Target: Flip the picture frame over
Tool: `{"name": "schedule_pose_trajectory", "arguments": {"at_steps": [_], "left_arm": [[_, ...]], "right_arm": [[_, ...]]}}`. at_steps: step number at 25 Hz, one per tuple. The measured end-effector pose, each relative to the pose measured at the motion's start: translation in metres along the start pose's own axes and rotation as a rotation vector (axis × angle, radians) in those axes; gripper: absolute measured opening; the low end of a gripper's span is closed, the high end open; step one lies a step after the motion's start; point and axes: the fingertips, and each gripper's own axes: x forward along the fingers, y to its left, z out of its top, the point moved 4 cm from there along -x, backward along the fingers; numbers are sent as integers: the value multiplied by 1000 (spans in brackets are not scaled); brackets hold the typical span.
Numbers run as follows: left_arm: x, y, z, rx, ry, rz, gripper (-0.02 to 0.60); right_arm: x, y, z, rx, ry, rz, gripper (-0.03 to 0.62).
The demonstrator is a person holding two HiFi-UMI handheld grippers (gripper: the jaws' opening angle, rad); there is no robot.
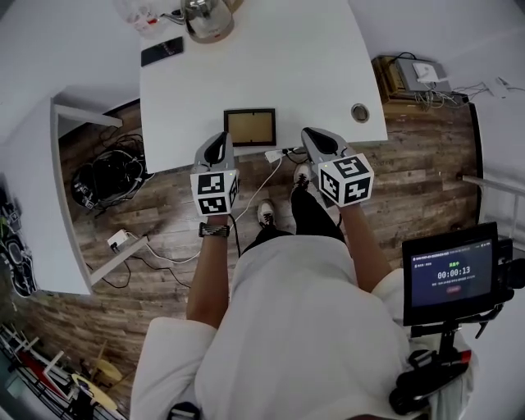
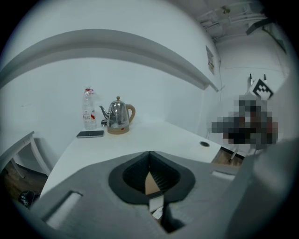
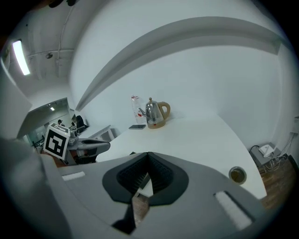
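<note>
A small picture frame (image 1: 250,127) with a dark border and a tan middle lies flat on the white table (image 1: 328,66), close to its front edge. In the head view my left gripper (image 1: 220,142) hovers just off the frame's lower left corner, at the table's edge. My right gripper (image 1: 310,135) is off to the frame's right, apart from it. Both are shut and hold nothing: in the left gripper view the left gripper (image 2: 149,154) has its jaws meeting, and so does the right gripper (image 3: 148,155) in its own view.
A steel kettle (image 1: 207,18), a dark phone (image 1: 162,51) and a plastic bottle (image 2: 88,109) stand at the table's far end. A round cable port (image 1: 360,112) sits near the right front corner. A white plug and cord (image 1: 273,156) hang at the front edge.
</note>
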Motion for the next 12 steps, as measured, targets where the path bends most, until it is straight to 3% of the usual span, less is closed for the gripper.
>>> {"name": "schedule_pose_trajectory", "arguments": {"at_steps": [12], "left_arm": [[-13,-13,77,141,-83,-38,3]], "right_arm": [[-6,8,73,-55,-158,3,3]]}}
